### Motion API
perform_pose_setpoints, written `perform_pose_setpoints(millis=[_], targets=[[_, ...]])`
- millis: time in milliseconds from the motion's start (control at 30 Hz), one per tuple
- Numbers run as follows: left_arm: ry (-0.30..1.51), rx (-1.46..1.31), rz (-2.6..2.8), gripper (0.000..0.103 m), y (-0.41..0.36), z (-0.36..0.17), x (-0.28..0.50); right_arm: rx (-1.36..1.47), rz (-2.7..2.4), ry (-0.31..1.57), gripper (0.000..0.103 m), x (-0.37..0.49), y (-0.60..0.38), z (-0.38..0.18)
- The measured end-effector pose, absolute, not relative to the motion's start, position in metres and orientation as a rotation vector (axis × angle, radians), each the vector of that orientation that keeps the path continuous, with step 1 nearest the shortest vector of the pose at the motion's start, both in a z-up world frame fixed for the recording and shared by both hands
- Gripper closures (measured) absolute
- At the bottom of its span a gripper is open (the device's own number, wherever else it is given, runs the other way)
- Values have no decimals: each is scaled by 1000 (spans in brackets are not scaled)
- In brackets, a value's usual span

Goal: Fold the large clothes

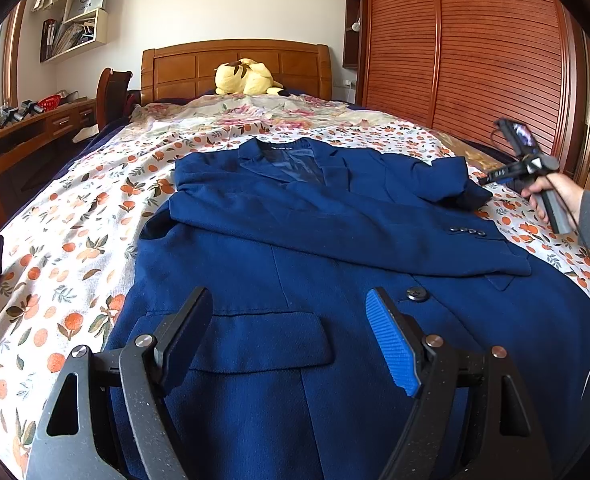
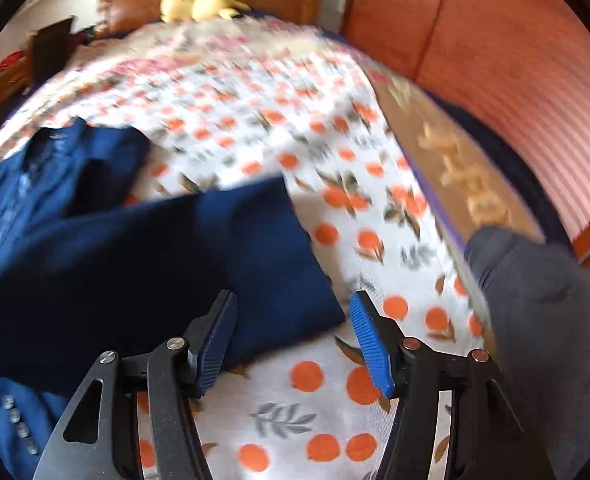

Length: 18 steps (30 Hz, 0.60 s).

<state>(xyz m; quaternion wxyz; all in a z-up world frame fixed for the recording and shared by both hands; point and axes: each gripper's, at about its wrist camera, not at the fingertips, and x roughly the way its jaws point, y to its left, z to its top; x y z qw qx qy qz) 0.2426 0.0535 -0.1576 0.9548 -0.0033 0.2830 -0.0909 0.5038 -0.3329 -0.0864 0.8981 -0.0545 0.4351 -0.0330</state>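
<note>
A navy blue suit jacket [image 1: 303, 240] lies front up on the bed, collar toward the headboard. One sleeve [image 1: 335, 236] is folded across its chest, cuff buttons to the right. My left gripper [image 1: 291, 320] is open and empty, hovering over the jacket's lower front near a flap pocket. My right gripper [image 2: 293, 320] is open and empty above the sheet, at the edge of the jacket's other sleeve [image 2: 175, 264]. The right wrist view is blurred. The right gripper also shows in the left wrist view [image 1: 491, 178], held by a hand beside the jacket's right shoulder.
The bed has a white sheet with orange fruit print [image 1: 67, 264]. A yellow plush toy [image 1: 247, 78] lies by the wooden headboard [image 1: 235, 60]. A slatted wooden wardrobe [image 1: 475, 48] stands on the right, a desk [image 1: 23, 132] on the left. A grey-clad leg [image 2: 547, 320] is at the bed's right edge.
</note>
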Motion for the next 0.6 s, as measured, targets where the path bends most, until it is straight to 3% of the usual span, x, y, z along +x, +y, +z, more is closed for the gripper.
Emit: perform_pose_setpoints(millis=[167, 200, 233, 333, 600], targets=[[587, 1, -186, 23, 52, -159, 245, -101, -81, 967, 42, 526, -343, -117], [588, 3, -185, 23, 51, -159, 245, -108, -78, 955, 46, 527, -343, -118], [589, 5, -185, 23, 51, -159, 245, -118, -64, 945, 64, 527, -341, -118], [592, 8, -184, 23, 50, -160, 246, -204, 13, 925, 90, 525, -325, -119], [575, 5, -176, 23, 50, -157, 243, -267, 73, 696, 92, 485, -290, -58]])
